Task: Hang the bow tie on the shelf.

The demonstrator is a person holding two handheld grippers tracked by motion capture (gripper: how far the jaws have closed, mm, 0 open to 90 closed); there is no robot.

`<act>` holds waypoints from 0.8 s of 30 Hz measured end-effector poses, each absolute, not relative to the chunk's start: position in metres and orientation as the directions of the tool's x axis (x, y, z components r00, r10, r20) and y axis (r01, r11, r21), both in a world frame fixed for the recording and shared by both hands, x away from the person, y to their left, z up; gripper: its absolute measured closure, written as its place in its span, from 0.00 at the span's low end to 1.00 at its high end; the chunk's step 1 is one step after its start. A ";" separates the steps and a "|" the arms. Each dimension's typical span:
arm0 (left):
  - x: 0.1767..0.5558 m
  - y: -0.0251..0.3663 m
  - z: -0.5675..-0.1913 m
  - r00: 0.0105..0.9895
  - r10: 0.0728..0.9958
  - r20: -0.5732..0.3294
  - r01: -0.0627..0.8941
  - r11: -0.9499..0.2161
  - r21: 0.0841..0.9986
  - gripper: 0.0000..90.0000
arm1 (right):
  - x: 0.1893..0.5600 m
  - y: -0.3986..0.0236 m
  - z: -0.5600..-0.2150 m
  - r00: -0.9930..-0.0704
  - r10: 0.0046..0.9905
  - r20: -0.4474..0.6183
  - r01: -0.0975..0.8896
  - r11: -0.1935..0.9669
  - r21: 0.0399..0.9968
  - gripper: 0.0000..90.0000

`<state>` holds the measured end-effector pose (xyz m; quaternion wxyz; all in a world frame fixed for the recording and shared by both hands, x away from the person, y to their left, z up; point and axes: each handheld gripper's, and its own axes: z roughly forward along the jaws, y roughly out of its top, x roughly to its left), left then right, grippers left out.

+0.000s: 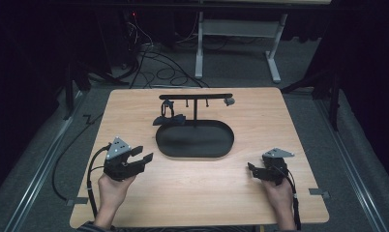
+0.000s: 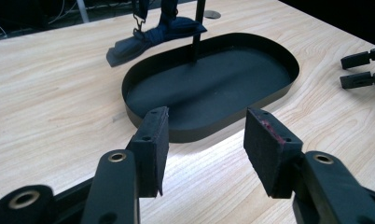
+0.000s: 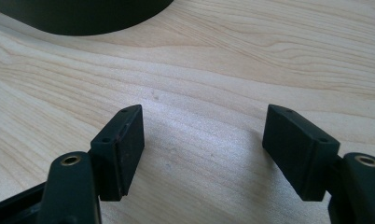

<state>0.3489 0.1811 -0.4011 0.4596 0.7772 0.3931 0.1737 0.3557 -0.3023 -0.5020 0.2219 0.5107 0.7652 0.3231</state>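
Note:
A black oval tray (image 1: 195, 154) lies in the middle of the wooden table, and a black T-shaped stand (image 1: 196, 96) with small hooks rises from its far edge. A dark blue fabric strap with a metal clip (image 1: 167, 117) hangs from the stand's left side and rests on the table by the tray rim. My left gripper (image 1: 143, 153) is open and empty, just left of the tray's front. Its view shows its pads apart (image 2: 206, 121), the tray (image 2: 269, 100) and the strap (image 2: 153, 37) ahead. My right gripper (image 1: 251, 170) is open and empty, at the tray's front right, jaws wide over bare wood (image 3: 204, 116).
A small grey piece (image 1: 229, 101) hangs at the right end of the stand's bar. The right gripper's jaw tips (image 2: 363, 70) appear at the right edge of the left gripper view. The tray's rim (image 3: 83, 18) crosses the top of the right gripper view. Cables lie on the floor beyond the table.

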 end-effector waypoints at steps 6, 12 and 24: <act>0.348 0.181 -0.411 0.626 0.773 -0.108 0.469 -0.262 0.844 0.56 | 0.356 -0.302 -0.502 -0.380 0.925 -0.009 0.638 0.270 0.721 0.34; 0.347 0.180 -0.419 0.621 0.775 -0.116 0.481 -0.259 0.838 0.56 | 0.356 -0.302 -0.502 -0.381 0.925 -0.009 0.639 0.270 0.720 0.34; 0.349 0.172 -0.435 0.620 0.776 -0.116 0.500 -0.277 0.820 0.56 | 0.356 -0.302 -0.502 -0.379 0.925 -0.009 0.639 0.269 0.721 0.34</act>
